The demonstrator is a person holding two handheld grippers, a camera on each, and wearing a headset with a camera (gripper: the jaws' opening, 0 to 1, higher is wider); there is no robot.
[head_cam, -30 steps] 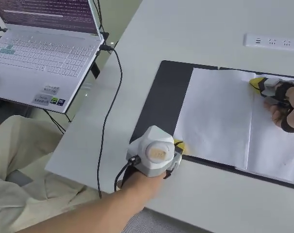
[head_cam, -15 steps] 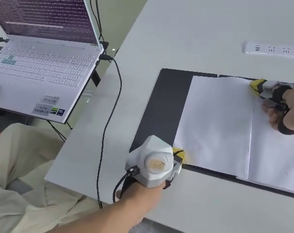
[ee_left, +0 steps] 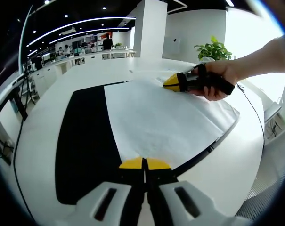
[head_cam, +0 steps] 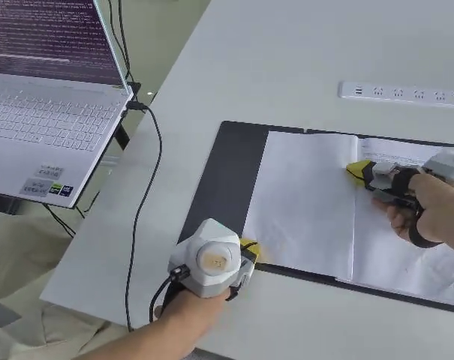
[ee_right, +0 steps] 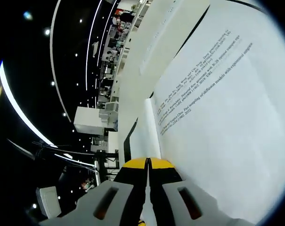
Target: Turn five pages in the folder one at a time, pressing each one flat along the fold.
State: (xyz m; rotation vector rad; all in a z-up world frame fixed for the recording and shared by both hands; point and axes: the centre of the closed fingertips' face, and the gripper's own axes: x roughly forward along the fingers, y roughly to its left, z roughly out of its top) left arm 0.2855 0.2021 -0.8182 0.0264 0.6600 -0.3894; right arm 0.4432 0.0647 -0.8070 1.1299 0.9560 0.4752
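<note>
Jaws both pressed together | left gripper (head_cam: pixel 249 247) at folder (head_cam: pixel 228 169) edge | right gripper (head_cam: pixel 356 171) seemingly on fold (head_cam: pixel 354 240)

Folder (head_cam: pixel 227 172) cover: matt black, smooth. Pages (head_cam: pixel 302 202): plain white paper, matt. Table (head_cam: pixel 287 60) smooth w/ slight sheen; left gripper (head_cam: pixel 251 247) shell smooth plastic.

Black folder (head_cam: pixel 230 172); left page (head_cam: pixel 305 202) plain white, right page (ee_right: pixel 227 94) white with black print. Yellow tips on both: left tool (head_cam: pixel 249 248) white-bodied, right tool (head_cam: pixel 356 171) black and white. Bench (head_cam: pixel 272 60) off-white. White power strip (head_cam: pixel 403 94) at 1 o'clock. Silver laptop (head_cam: pixel 39 127) at 10 o'clock, black cable (head_cam: pixel 140 195).
</note>
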